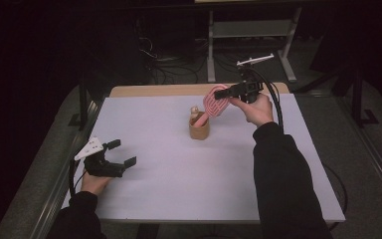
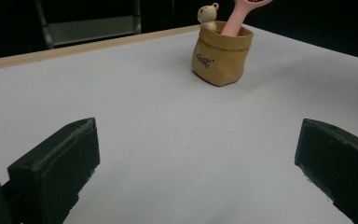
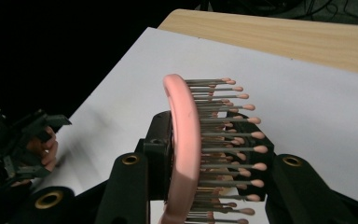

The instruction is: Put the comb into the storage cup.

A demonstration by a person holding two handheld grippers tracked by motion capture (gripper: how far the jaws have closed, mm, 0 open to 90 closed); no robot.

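1 pink hairbrush [image 1: 216,101] in R gripper [image 1: 222,93], 1 bag [image 1: 199,130]

One marking found: a short line of dark print on the front face of the tan paper-style pouch [image 2: 221,55], seen in the left gripper view, at twelve o'clock from that gripper's jaws. The letters are too small to read. No other text noted.

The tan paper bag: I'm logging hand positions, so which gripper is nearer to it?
Right. The right gripper is just above and beside the bag, clamped on the pink hairbrush. The left gripper rests open near the table's left front.
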